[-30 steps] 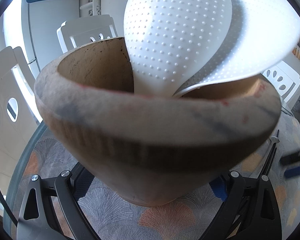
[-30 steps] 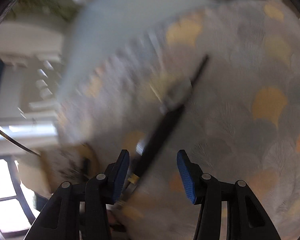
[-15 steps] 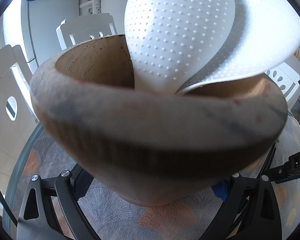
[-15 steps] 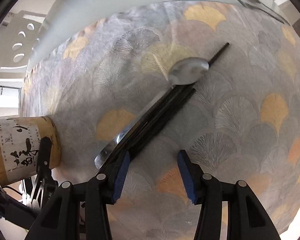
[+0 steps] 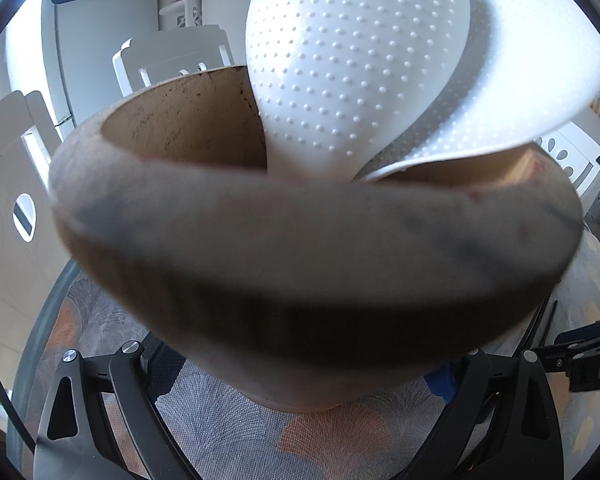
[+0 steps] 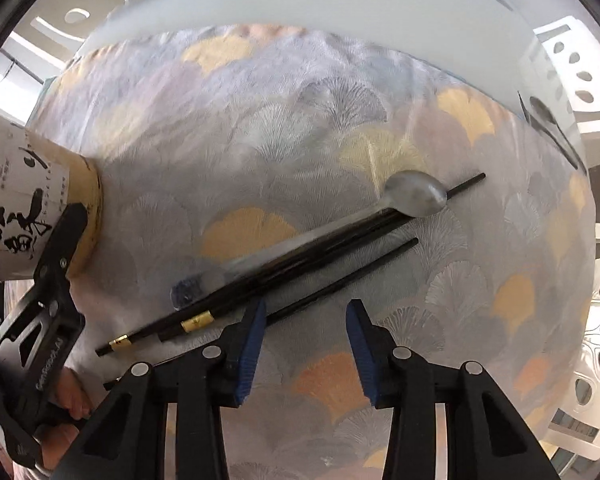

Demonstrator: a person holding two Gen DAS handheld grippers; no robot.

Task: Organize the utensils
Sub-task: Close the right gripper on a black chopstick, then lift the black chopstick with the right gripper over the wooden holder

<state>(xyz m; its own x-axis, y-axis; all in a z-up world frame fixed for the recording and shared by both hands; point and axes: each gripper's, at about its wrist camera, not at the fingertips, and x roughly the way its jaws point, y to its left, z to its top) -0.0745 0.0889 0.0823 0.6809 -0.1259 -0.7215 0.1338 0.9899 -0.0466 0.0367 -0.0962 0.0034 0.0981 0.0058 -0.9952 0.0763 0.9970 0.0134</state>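
Note:
My left gripper [image 5: 302, 372] is shut on a bamboo utensil holder [image 5: 316, 248] that fills the left wrist view; two white dotted rice paddles [image 5: 352, 60] stand in it. The holder's body hides the fingertips. In the right wrist view my right gripper [image 6: 306, 350] points down at the tablecloth, open, its jaws just having narrowed with nothing between the blue pads. A metal spoon [image 6: 416, 194] and a pair of black chopsticks [image 6: 300, 256] lie slantwise just beyond it. A single black chopstick [image 6: 340, 276] runs behind the left fingertip [image 6: 254, 344]. The holder [image 6: 32, 200] shows at the left.
A patterned cloth [image 6: 300, 140] covers the round table. More cutlery [image 6: 548, 120] lies near the far right edge. White chairs [image 5: 172, 60] stand around the table. A person's hand [image 6: 68, 396] shows at the lower left of the right wrist view.
The right gripper has travelled across the table and rolled, so spoon and chopsticks now lie just beyond its fingertips, and its jaws stand narrower. The holder in the left gripper has stayed put.

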